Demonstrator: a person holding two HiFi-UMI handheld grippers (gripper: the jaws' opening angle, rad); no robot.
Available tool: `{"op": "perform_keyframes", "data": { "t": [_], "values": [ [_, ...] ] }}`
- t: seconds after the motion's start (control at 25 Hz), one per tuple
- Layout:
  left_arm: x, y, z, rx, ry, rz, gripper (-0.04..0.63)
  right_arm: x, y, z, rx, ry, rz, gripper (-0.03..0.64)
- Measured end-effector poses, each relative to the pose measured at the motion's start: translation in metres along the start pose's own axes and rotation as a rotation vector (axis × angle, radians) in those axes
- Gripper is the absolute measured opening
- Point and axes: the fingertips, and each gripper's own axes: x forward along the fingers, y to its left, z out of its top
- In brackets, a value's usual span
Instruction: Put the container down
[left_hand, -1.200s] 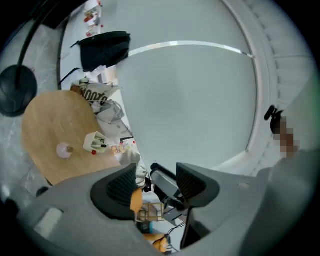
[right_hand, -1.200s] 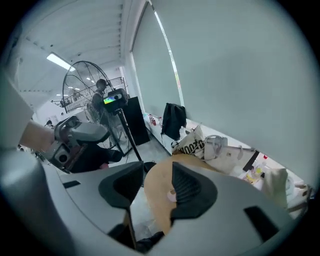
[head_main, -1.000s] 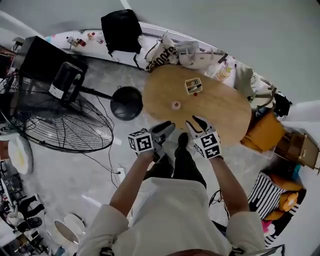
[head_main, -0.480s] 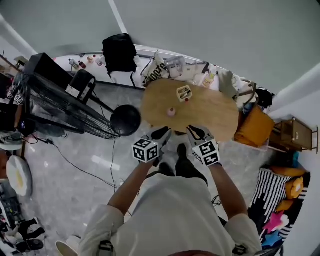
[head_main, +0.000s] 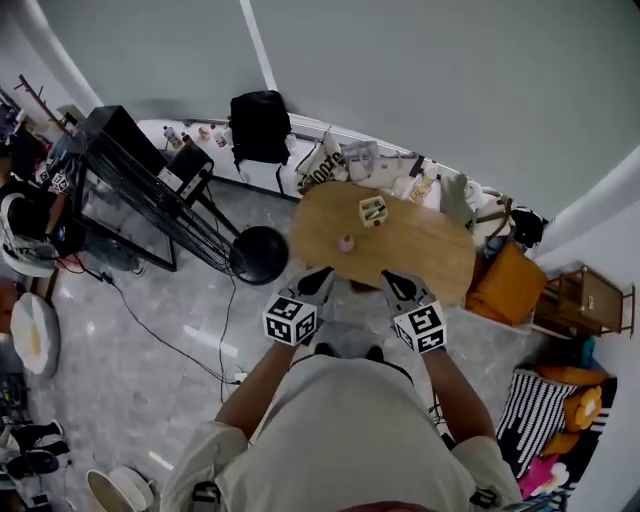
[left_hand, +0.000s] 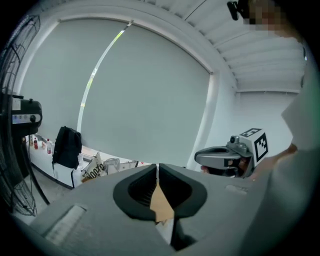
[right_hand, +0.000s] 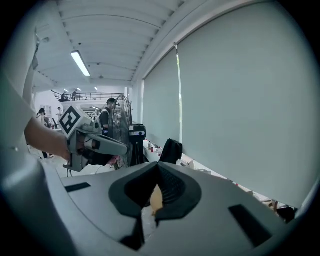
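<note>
From the head view, my left tongs (head_main: 318, 284) and right tongs (head_main: 397, 287) hang side by side over the near edge of the oval wooden counter (head_main: 440, 255). The container (head_main: 373, 210) stands toward the far side of that counter, well apart from both, with a small pink thing (head_main: 346, 243) between it and me. I judge the container is already set down, so the step in hand is to come away cleanly. It is too small here for me to tell whether it sits square.

In the left gripper view, the left tongs (left_hand: 157, 172) have just been closing. Their tips now meet with nothing between them, and only a sliver of the counter's wood shows behind. The right tongs (left_hand: 225, 157) float just beside.

In the right gripper view, the right tongs (right_hand: 157, 172) have likewise just been closing and are pressed together, empty.

To do this well, I should hold both tongs high and level, clear of the pink thing, and not reach back over the container.
</note>
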Motion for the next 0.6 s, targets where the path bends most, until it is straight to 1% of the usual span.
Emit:
{"op": "perform_keyframes", "data": {
  "t": [0.08, 0.2, 0.32, 0.44, 0.6],
  "values": [
    [-0.007, -0.004, 0.005, -0.002, -0.018, 0.029, 0.026, -0.012, -0.008, 0.005, 0.006, -0.018, -0.003, 0.005],
    [-0.014, -0.006, 0.012, 0.015, -0.048, 0.070, 0.023, -0.023, -0.021, 0.012, 0.009, -0.035, -0.006, 0.005],
    [-0.016, -0.005, 0.016, 0.004, -0.064, 0.103, 0.023, -0.030, -0.033, 0.014, 0.008, -0.041, -0.002, 0.003],
    [-0.016, -0.008, 0.017, 0.000, -0.074, 0.118, 0.023, -0.034, -0.037, 0.016, 0.013, -0.049, 0.014, 0.003],
    [-0.018, -0.014, 0.019, 0.015, -0.080, 0.130, 0.023, -0.036, -0.034, 0.015, 0.006, -0.047, 0.037, 0.003]
  ]
}}
